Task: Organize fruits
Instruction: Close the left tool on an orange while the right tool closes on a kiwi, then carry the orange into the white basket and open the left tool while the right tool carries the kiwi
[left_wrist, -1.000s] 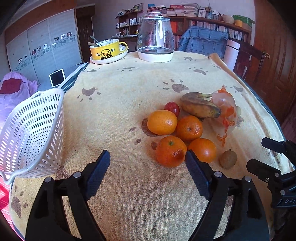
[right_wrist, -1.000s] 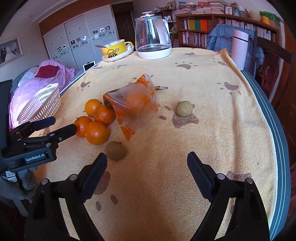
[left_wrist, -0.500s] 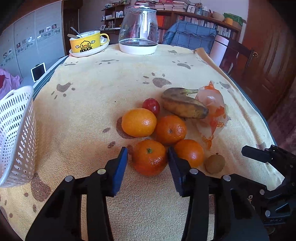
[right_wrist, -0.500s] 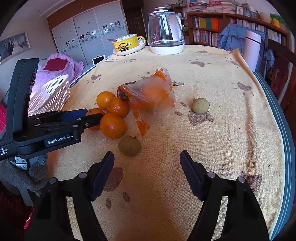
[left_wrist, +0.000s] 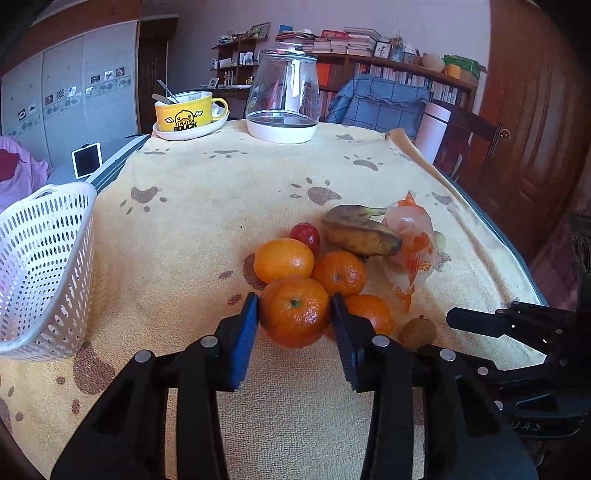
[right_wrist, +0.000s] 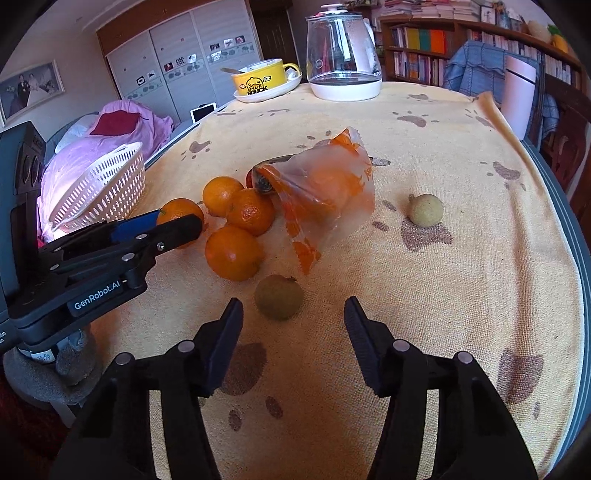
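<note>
Fingers of our left gripper (left_wrist: 293, 319) are pinching the near round orange tangerine (left_wrist: 294, 312) for the white perforated plastic basket (left_wrist: 40, 266) at left; our right gripper (right_wrist: 293, 323), fingers spread, is lining up on the brown kiwi (right_wrist: 279, 296).

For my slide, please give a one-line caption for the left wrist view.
Left gripper shut on an orange beside other fruit, white basket waiting at left.

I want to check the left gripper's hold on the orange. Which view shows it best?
The left wrist view: the orange sits centred between both fingers of the left gripper, pads touching its sides. The right wrist view shows it side-on, half hidden behind one finger.
</note>
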